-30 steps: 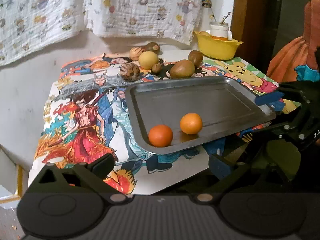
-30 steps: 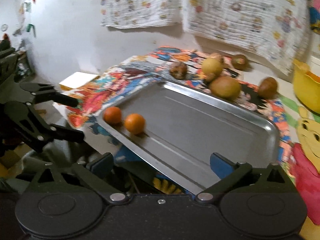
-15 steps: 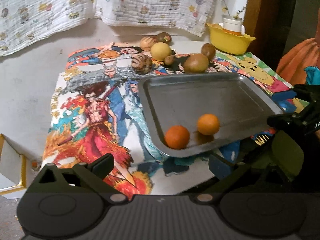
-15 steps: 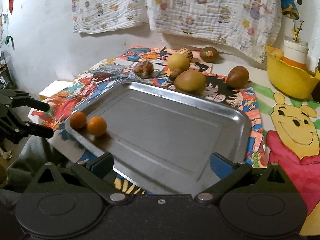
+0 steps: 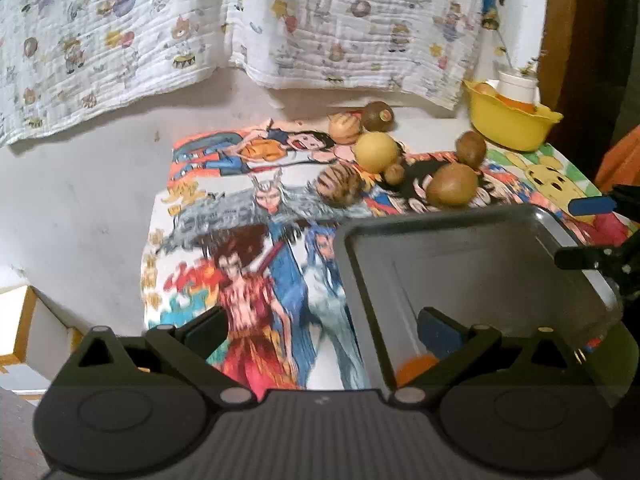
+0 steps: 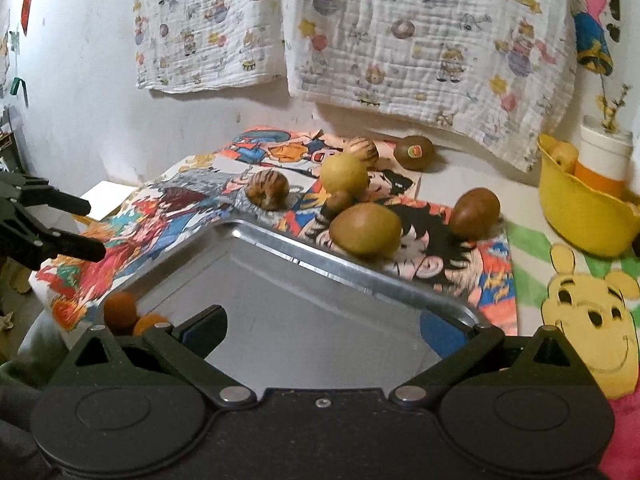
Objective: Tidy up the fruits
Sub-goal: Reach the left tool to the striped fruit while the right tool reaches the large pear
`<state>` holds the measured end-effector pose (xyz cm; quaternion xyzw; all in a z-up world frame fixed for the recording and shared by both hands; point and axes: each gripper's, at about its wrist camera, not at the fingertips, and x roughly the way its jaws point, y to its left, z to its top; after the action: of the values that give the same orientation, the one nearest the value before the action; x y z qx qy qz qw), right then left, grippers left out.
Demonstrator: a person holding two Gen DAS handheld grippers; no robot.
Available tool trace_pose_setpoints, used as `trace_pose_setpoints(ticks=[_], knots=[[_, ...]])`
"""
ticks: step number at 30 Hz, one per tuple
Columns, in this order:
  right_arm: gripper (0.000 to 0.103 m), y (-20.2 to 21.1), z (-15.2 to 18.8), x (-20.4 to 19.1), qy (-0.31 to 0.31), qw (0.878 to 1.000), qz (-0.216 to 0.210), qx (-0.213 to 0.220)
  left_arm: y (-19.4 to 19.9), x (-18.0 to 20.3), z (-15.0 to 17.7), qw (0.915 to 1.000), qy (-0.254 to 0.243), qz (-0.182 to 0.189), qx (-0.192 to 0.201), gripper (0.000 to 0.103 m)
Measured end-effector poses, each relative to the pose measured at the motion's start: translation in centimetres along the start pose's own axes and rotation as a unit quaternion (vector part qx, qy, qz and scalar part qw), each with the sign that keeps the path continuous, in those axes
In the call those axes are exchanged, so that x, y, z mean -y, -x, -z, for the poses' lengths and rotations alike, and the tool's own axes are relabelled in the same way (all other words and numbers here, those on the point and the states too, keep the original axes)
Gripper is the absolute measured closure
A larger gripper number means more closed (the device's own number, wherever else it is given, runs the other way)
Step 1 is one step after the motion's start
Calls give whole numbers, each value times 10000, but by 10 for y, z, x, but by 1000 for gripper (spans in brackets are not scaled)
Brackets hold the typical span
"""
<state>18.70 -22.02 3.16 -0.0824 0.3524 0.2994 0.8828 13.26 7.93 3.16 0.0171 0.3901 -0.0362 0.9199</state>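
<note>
Left gripper (image 5: 316, 330) spread wide and empty, poised low over the cartoon cloth (image 5: 240, 280) at the tray's (image 6: 304, 264) near-left corner. Two oranges (image 6: 120, 312) parked there, apparently sorted first; brown and yellow fruits (image 6: 366, 229) waiting beyond the far rim. Right gripper (image 6: 322, 330) equally agape, empty, hovering over the tray.

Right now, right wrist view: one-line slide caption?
Open right gripper over metal tray; two oranges at its near corner, brown fruit beyond.
</note>
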Motion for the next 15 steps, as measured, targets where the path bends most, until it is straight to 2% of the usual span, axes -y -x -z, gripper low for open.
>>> trace_pose_setpoints(ticks=[9, 15], knots=[[1, -41, -36, 19, -59, 9999, 70, -61, -45, 3, -47, 9998, 131, -143, 77, 0], [1, -70, -55, 29, -189, 9996, 156, -161, -85, 4, -73, 9999, 154, 69, -12, 0]])
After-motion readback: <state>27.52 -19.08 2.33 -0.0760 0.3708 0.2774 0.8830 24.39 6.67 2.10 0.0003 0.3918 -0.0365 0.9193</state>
